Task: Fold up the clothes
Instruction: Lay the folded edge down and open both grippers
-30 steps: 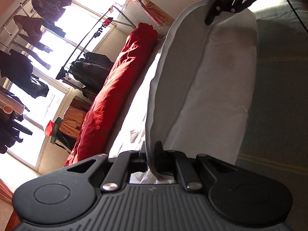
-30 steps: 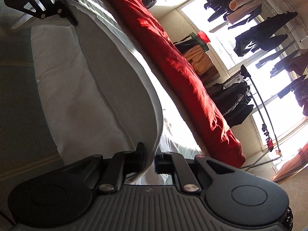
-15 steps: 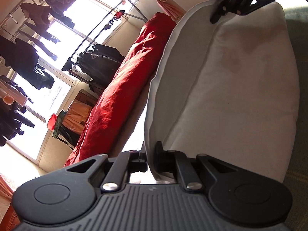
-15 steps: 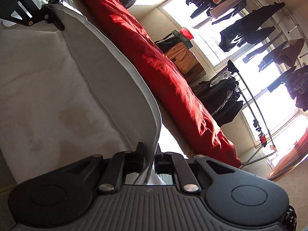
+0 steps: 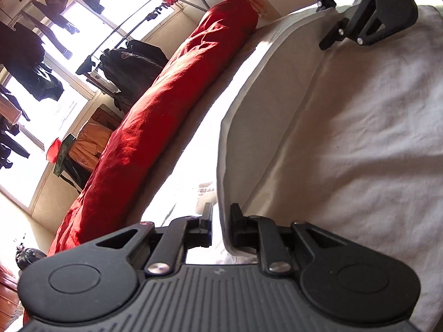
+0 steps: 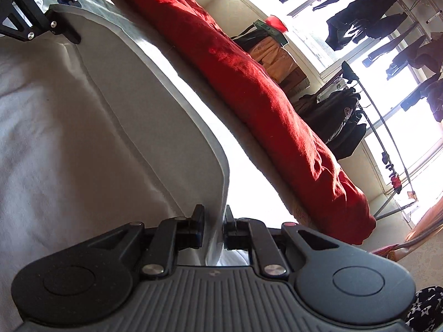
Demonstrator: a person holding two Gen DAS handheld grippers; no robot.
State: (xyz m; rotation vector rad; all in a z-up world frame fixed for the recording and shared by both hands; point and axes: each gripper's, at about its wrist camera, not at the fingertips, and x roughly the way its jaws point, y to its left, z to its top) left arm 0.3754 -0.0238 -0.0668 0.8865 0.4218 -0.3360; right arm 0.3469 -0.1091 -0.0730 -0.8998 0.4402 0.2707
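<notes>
A white garment (image 5: 346,138) lies folded over on the bed, its upper layer ending in a curved hem. My left gripper (image 5: 221,218) sits at the near corner of that hem. Its jaws are opening: the hem still runs between them, against the right finger, with a bright gap at the left one. My right gripper (image 6: 213,218) is at the other corner of the same garment (image 6: 69,138), jaws also opening, cloth loose between the fingers. Each view shows the other gripper at the far corner: the right gripper (image 5: 326,19) and the left gripper (image 6: 69,16).
A long red rolled duvet (image 5: 155,127) (image 6: 263,88) lies along the far side of the bed, past a sunlit strip of sheet (image 5: 188,166). Behind it stand a clothes rack with dark jackets (image 5: 130,61) (image 6: 340,121), boxes and bright windows with hanging clothes.
Both grippers carried the hem over and down, so the white cloth now fills more of each view. Their jaws, clamped on the hem before, have parted.
</notes>
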